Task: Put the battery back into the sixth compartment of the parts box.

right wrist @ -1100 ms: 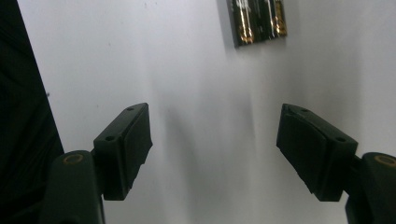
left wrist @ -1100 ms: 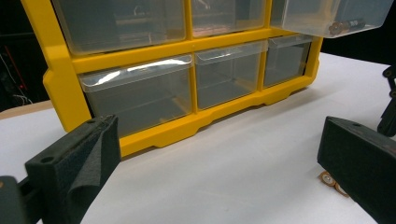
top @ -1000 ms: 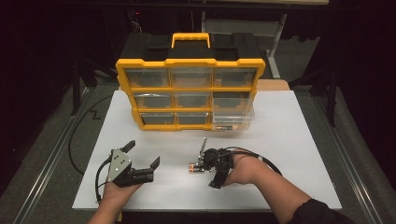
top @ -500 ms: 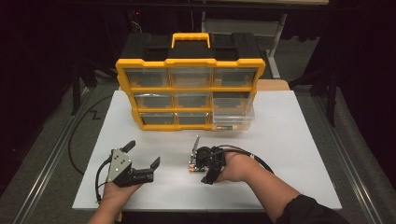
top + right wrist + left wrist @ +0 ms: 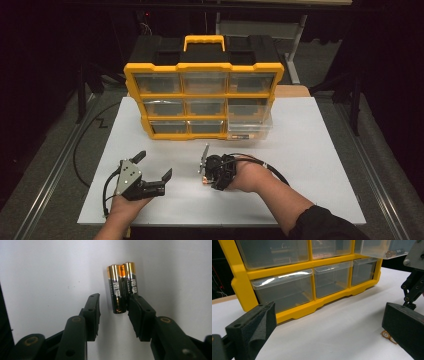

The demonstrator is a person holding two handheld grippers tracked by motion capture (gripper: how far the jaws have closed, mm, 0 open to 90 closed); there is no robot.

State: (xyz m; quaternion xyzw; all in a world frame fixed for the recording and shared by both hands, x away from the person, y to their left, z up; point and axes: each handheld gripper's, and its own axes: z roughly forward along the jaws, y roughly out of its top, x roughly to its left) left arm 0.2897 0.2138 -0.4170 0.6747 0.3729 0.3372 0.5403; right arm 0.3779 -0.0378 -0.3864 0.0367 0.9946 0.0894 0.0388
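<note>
Two gold-and-black batteries (image 5: 122, 287) lie side by side on the white table top (image 5: 310, 150). My right gripper (image 5: 115, 305) reaches over them with its jaws on either side of their near ends. The jaws have just been closing. The left pad (image 5: 93, 312) stands clear of the batteries and the right pad (image 5: 140, 315) covers the end of one. In the high view the right gripper (image 5: 204, 176) lies near the table's middle, with the batteries (image 5: 202, 181) under it. My left gripper (image 5: 154, 165) rests wide open and empty to its left.
A yellow organiser (image 5: 204, 75) with clear drawers stands at the back of the table. Its bottom right drawer (image 5: 248, 131) is pulled out, and a battery (image 5: 393, 252) lies in it. A cable (image 5: 270, 167) trails from the right gripper.
The right hand and its gripper have shifted a little to the left over the batteries. The left hand has stayed where it was.
</note>
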